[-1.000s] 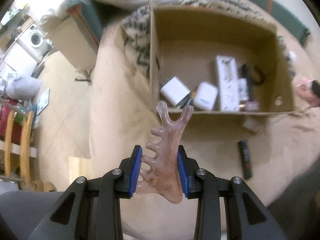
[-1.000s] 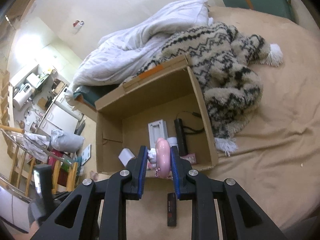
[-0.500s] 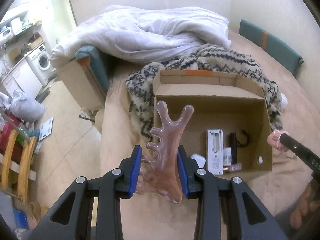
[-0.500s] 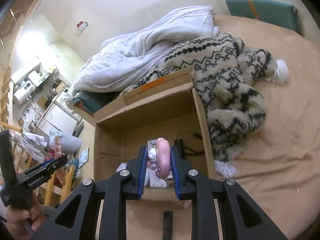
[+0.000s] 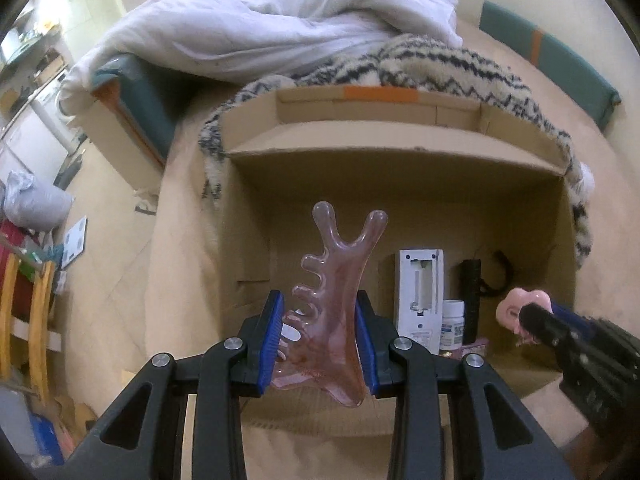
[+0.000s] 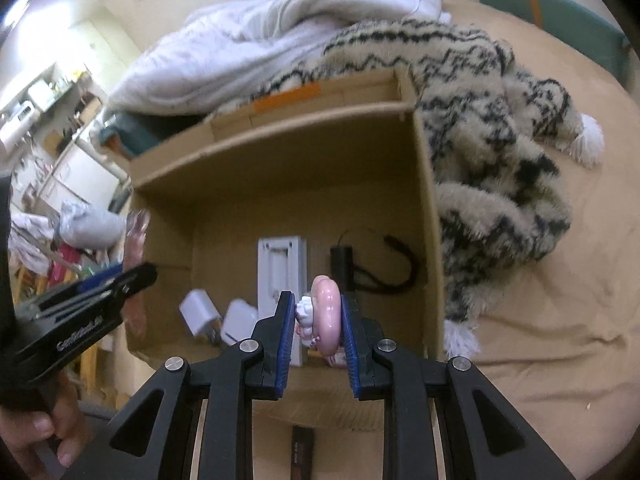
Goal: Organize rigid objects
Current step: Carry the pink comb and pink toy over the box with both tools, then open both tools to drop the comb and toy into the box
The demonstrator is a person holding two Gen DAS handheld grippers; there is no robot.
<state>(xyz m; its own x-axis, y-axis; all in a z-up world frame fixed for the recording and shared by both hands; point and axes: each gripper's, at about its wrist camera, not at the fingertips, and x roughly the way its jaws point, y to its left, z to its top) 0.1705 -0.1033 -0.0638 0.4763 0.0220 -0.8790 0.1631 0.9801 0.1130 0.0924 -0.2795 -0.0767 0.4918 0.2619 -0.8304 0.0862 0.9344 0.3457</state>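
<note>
My left gripper (image 5: 320,340) is shut on a translucent pink comb-shaped massage tool (image 5: 334,304), held above the near left part of an open cardboard box (image 5: 400,160). My right gripper (image 6: 316,334) is shut on a pink ring-shaped toy (image 6: 326,312) with a small white figure on it, held over the box's near right part. The toy (image 5: 516,310) and the right gripper (image 5: 532,318) also show at the right of the left wrist view. The left gripper (image 6: 128,276) with the massage tool (image 6: 136,240) shows at the left of the right wrist view.
Inside the box (image 6: 280,136) lie a white battery holder (image 6: 280,272), a black device with a strap (image 6: 344,268), two white chargers (image 6: 196,314) and a small white bottle (image 5: 452,326). A black stick (image 6: 302,456) lies on the tan bed (image 6: 560,320) before the box. A patterned fuzzy blanket (image 6: 480,120) and white duvet (image 5: 260,24) lie behind.
Both grippers have moved forward over the box with their objects still held. The box now fills more of both views, and each gripper shows in the other's view.
</note>
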